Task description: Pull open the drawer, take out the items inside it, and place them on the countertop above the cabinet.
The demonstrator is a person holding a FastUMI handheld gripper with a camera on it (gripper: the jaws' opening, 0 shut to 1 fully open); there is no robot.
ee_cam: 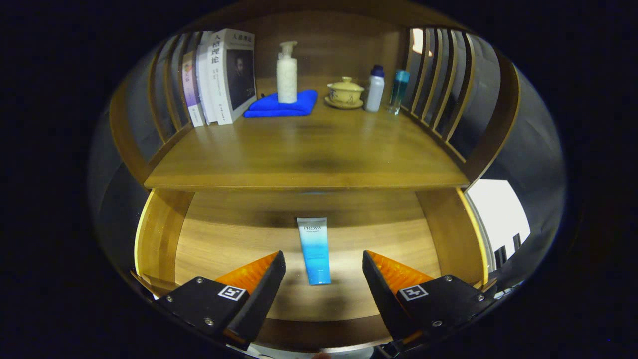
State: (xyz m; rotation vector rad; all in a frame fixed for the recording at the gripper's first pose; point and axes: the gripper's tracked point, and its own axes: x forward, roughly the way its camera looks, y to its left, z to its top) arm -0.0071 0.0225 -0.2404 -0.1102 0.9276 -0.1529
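Jaws of the gripper (324,262) stand wide apart, holding nothing, poised over the pulled-out drawer (159,234). Between the two fingers (264,284), slightly ahead of their tips, a blue-and-white tube (314,249) lies flat on the drawer's wooden floor, its cap end toward the jaws and its flat end toward the back; it touches neither finger. The drawer's side walls rise on either side of the fingers.

Above the drawer runs the table (309,149), a wooden top with slatted rails at both sides. At its back left, several books (219,77) stand upright against the rail. Beside them a folded blue cloth (284,105) carries a white pump bottle (286,72). Further right sit a yellow lidded cup (345,92) on a saucer, a white bottle (375,89) with a dark cap, and a teal bottle (398,90) just beside it.
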